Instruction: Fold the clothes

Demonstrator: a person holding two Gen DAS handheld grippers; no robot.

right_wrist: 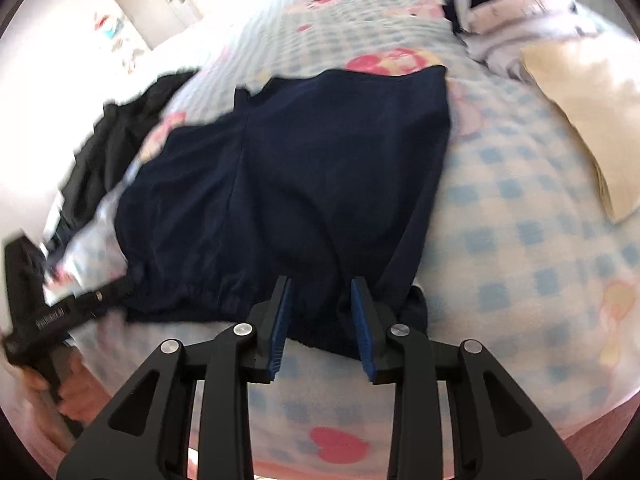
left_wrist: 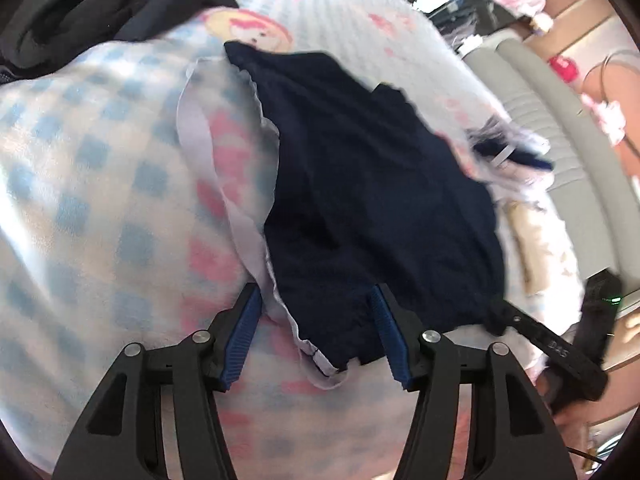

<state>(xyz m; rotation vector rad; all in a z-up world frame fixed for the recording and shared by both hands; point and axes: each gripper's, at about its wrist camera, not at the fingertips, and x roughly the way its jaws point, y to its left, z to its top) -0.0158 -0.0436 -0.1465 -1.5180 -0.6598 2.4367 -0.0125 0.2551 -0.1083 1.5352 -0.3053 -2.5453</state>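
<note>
On my left lies a heap of black clothing (left_wrist: 100, 4), bunched at the far edge of the bed. My left gripper (left_wrist: 316, 304) hangs over the blue-and-pink checked blanket (left_wrist: 92, 184) with its blue-padded fingers (left_wrist: 242, 336) spread wide; the near hem of the navy garment (left_wrist: 372, 192), with its pale lilac trim (left_wrist: 200, 136), lies between them, but they do not pinch it. The garment runs forward and to the right from that gripper, flat on the blanket.

In my left camera the other gripper's black body shows at the lower right, touching the garment's gathered edge; it bears pale lettering, which I read roughly as "DAS", though it is blurred. In my right camera the left gripper's side carries a white label too smeared to read.

My right gripper (right_wrist: 320, 288) sits at the garment's near hem, fingers (right_wrist: 362, 320) parted with the dark cloth between them; whether they grip it I cannot tell for sure, as a clear gap shows between the pads. Further right lies a folded cream cloth (right_wrist: 588, 112), well apart from the navy garment, and beyond it a pile of pale patterned clothes (right_wrist: 516, 4).
</note>
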